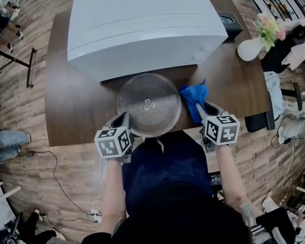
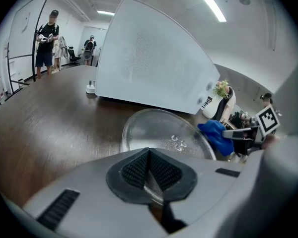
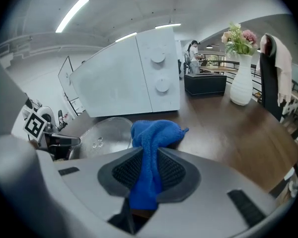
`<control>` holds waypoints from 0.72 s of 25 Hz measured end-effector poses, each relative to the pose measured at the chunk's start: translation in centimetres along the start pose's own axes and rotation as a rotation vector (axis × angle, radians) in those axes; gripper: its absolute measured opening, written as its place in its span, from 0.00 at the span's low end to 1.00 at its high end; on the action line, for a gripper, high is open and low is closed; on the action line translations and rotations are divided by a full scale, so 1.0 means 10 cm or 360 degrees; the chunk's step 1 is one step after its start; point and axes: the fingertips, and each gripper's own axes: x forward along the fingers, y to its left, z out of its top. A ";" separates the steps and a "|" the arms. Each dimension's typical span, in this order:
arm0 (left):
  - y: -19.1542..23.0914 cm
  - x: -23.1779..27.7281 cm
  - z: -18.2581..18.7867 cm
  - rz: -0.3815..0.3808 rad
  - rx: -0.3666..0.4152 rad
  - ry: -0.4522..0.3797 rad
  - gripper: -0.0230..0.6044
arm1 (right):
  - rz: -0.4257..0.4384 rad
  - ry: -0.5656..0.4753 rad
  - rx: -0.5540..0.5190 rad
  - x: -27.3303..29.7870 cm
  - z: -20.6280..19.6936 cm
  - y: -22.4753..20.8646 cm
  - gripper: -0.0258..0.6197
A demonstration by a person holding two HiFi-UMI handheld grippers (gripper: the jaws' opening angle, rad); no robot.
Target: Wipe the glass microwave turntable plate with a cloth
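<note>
The brown surface [image 1: 66, 85] carries a white microwave [image 1: 142, 24] that fills its far middle part. In front of the microwave, the glass turntable plate [image 1: 149, 104] lies flat in the middle of the surface and reaches to the near edge. It is round, so it has no long axis.

The blue cloth [image 1: 194, 98] hangs at the right rim of the plate. It is not clear if it already touches the glass.

The left tongs [image 1: 123, 120] are at the near left rim of the plate. In the left gripper view they are pressed together on this rim, and the glass edge shows between the 2 pads [image 2: 134, 170].

The right tongs [image 1: 199, 108] pinch the cloth [image 3: 151, 148], and its free end bunches up beyond the tips. From these tongs the plate lies to the left and a little further, so the right hand is the nearer one for wiping.

Both forearms come up from the near edge, about parallel, with 1 hand at each side of the plate. The coming move probably needs the cloth to go leftward onto the glass while the left tongs keep the plate steady.
</note>
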 end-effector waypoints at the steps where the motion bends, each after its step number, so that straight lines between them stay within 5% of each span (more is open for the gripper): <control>1: 0.00 -0.01 0.01 -0.0001 -0.0031 -0.0024 0.04 | 0.0027 -0.0026 0.0029 -0.02 0.04 0.00 0.15; 8: -0.01 -0.28 0.11 0.0044 -0.0111 -0.0197 0.04 | 0.0234 -0.0282 0.0258 -0.24 0.46 0.07 0.15; 18: -0.55 -0.81 0.90 -0.0012 0.0040 -0.0691 0.04 | 0.0245 -0.0586 0.0093 -0.49 0.87 0.16 0.15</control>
